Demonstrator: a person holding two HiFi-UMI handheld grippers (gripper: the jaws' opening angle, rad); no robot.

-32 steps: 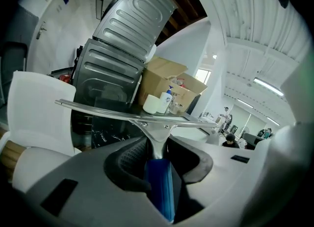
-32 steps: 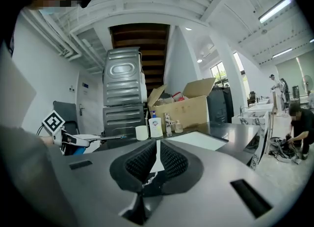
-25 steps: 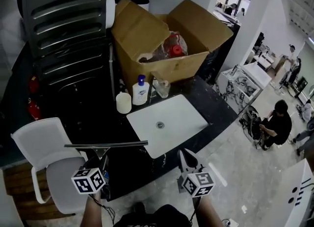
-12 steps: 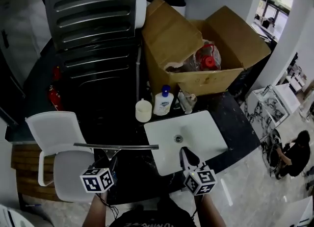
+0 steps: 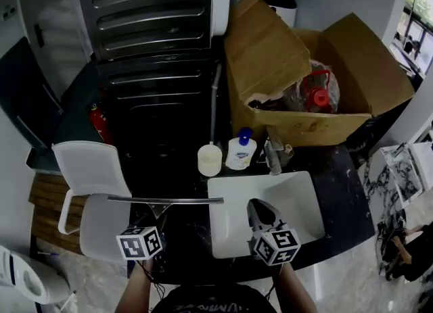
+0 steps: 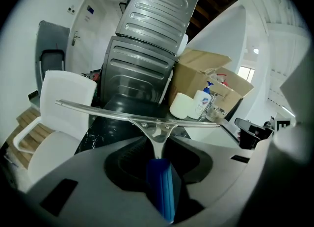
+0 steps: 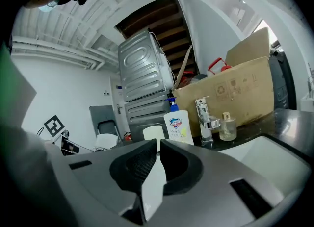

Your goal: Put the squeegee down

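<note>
Currently the squeegee [image 6: 147, 122] is clamped in the left gripper [image 5: 153, 217]. The jaws grip its blue handle, which looks smooth and flat-sided. From the handle a bright metal neck fans out into a triangle, fixed by two small fasteners to a long, thin, shiny metal bar. That bar lies crosswise in front of the gripper and roughly level. In the head view it hangs over the dark counter [image 5: 342, 170], with its right end at the left edge of the sink [image 5: 301, 193] and its left end out towards the chair [image 5: 91, 170]. Whether the blade touches the counter cannot be told.

The right gripper [image 7: 158, 147] has its jaws closed together with nothing between them, and it points over the sink.

The sink is a shallow, white, glossy rectangle with rounded corners, set into a black counter with pale marble veining. Along the back edge stand a cream-white cylindrical cup [image 5: 210, 160], a white soap bottle [image 5: 241, 153] with a blue pump, a chrome tap [image 5: 272, 157] and a small glass bottle [image 7: 227, 126].

Behind these sits an open brown cardboard box [image 5: 270, 55] with its flaps up, holding crumpled clear plastic and something red. To its left rises a tall grey metal unit [image 5: 155, 7] with ribbed, rounded panels. A red fire extinguisher [image 5: 100, 124] stands beside it. The chair is white moulded plastic on a white tube frame, just left of the counter. The floor is pale and stone-like, the walls white, with windows at the far right.
</note>
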